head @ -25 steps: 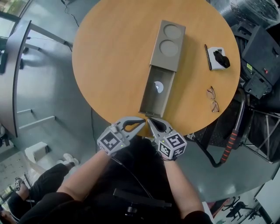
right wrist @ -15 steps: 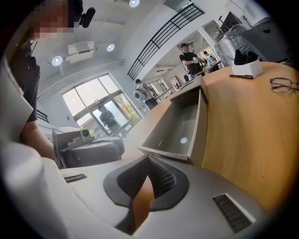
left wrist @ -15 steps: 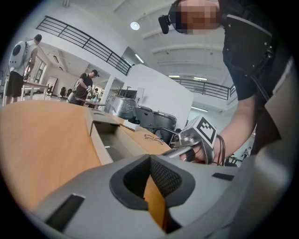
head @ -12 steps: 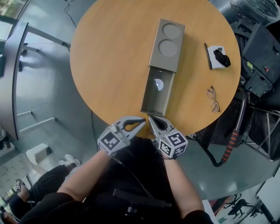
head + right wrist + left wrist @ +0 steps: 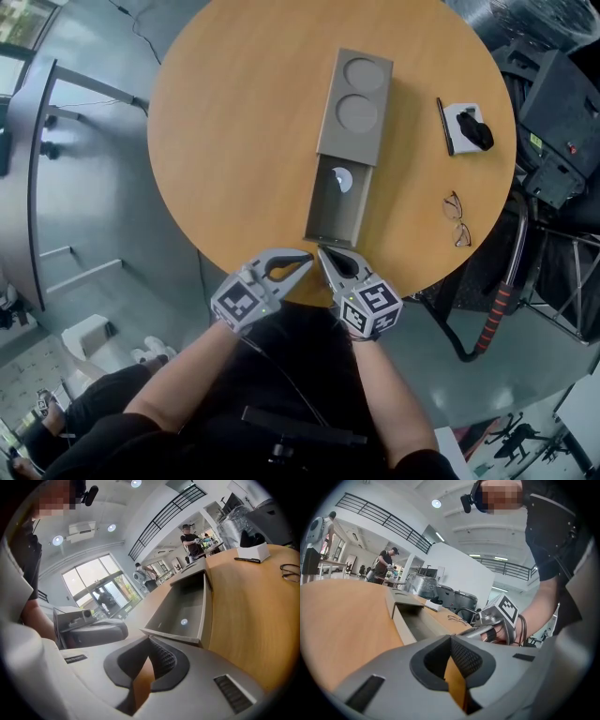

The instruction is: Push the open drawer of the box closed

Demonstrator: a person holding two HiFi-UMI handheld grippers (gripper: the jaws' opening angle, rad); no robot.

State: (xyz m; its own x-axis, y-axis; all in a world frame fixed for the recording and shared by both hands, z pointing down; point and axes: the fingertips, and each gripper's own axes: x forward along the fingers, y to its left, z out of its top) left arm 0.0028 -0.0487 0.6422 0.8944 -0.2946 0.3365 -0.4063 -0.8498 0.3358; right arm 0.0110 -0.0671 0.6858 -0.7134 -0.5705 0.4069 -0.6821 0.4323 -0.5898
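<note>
Drawer (image 5: 336, 204): centre of frame, partly out of its box, open end toward the bottom; front panel sits near the table's lower edge.
Box (image 5: 357, 101): long grey case, upper centre, two round recesses on top, tilted slightly off vertical.
Inside: small white round item (image 5: 342, 180), close to the box mouth.
Handling: prob. stiff, light, slides straight on its track. Box itself may skid on the smooth wood if shoved hard, so press steady.
Where to push: middle of the front panel, along the box's length; off-centre push could jam or twist it.
Right gripper (image 5: 324, 254): clenched, nothing held, tip right at the front panel; contact can't be confirmed.
Left gripper (image 5: 300, 262): clenched, empty, tip just beside the right one, at the table edge, left of the drawer front.
Table (image 5: 234, 141): round, wooden.
Right side of frame: glasses (image 5: 457, 219), pen (image 5: 442, 122), white holder (image 5: 467, 125) w/ black object, all well apart from the box.
</note>
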